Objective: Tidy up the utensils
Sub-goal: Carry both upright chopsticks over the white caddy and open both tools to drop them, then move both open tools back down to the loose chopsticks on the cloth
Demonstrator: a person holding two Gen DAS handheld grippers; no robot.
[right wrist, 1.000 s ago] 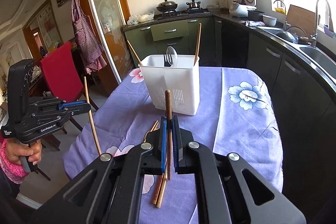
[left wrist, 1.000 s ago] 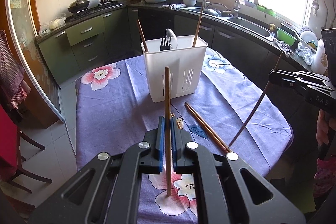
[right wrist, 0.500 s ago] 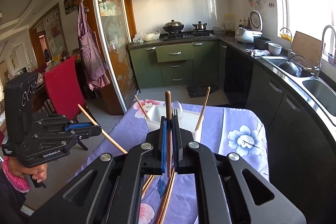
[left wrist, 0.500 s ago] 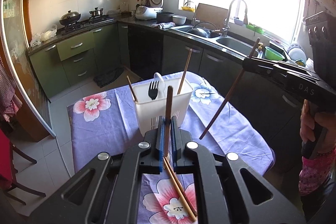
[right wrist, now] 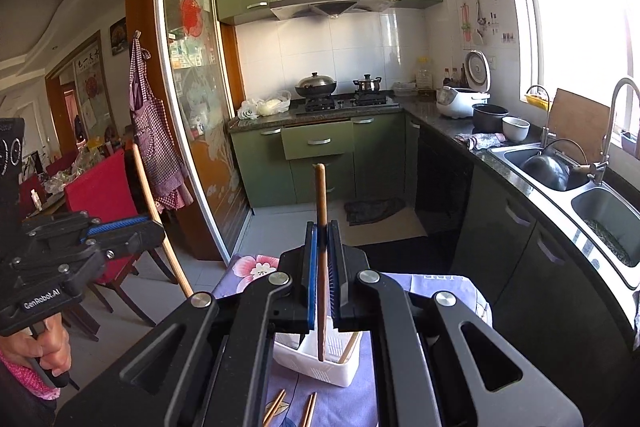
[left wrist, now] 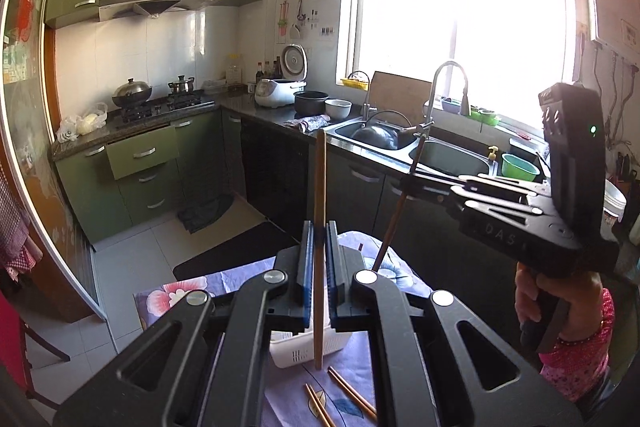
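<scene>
My left gripper is shut on a light wooden chopstick that stands upright between its blue pads. My right gripper is shut on a darker chopstick, also upright. Both are held high above the white utensil caddy, which shows low in each view, mostly hidden behind the gripper arms; in the right wrist view the caddy has one chopstick leaning inside. Each gripper appears in the other's view: the right gripper with its dark chopstick, the left gripper with its light one.
Loose chopsticks lie on the purple flowered tablecloth in front of the caddy. Beyond the table are green kitchen cabinets, a stove with pots, and a steel sink. A red chair stands on the left.
Both grippers rose well above the table with their chopsticks; the caddy has dropped from mid-frame to the bottom of both views, now largely hidden.
</scene>
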